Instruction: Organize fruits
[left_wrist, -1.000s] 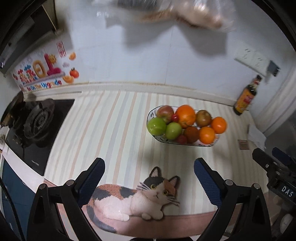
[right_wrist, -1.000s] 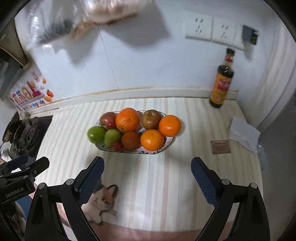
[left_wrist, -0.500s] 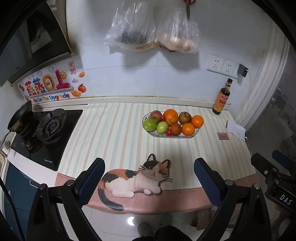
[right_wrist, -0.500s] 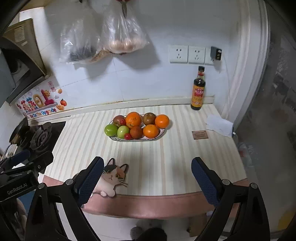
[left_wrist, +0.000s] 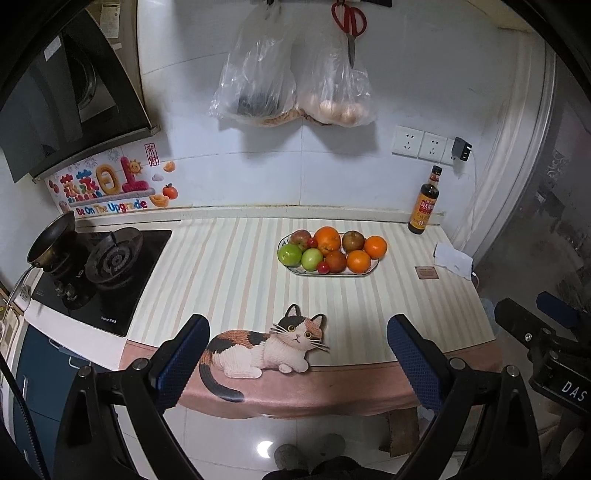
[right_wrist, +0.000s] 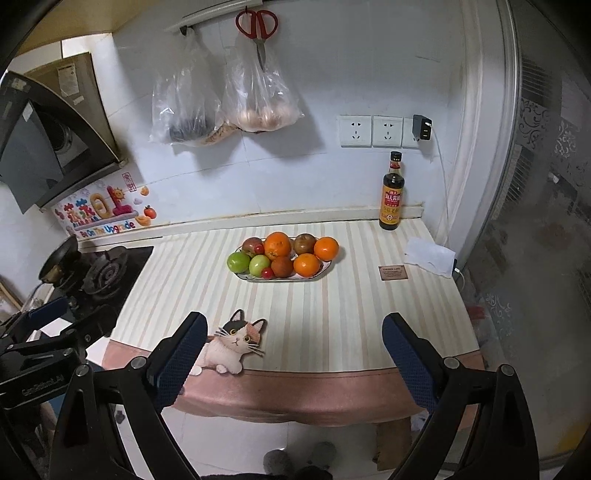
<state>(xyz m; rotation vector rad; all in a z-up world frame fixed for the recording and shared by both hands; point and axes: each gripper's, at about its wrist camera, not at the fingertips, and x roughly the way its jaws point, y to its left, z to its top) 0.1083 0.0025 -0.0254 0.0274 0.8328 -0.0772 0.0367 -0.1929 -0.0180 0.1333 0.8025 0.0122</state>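
Left tongs (left_wrist: 297, 360): jaws wide apart, empty, held off the counter's near edge.
Right tongs (right_wrist: 293, 356): jaws wide apart, empty, same stand-off.
Fruit plate (left_wrist: 295, 270): ahead of both tongs, well apart, mid-counter (left_wrist: 229, 280); oranges, green apples, red fruits piled on it.
Left view only: whole cat mat (left_wrist: 266, 343) between the fingers.
Right view only: cat's head; bottle (right_wrist: 392, 194) beyond the plate, right.
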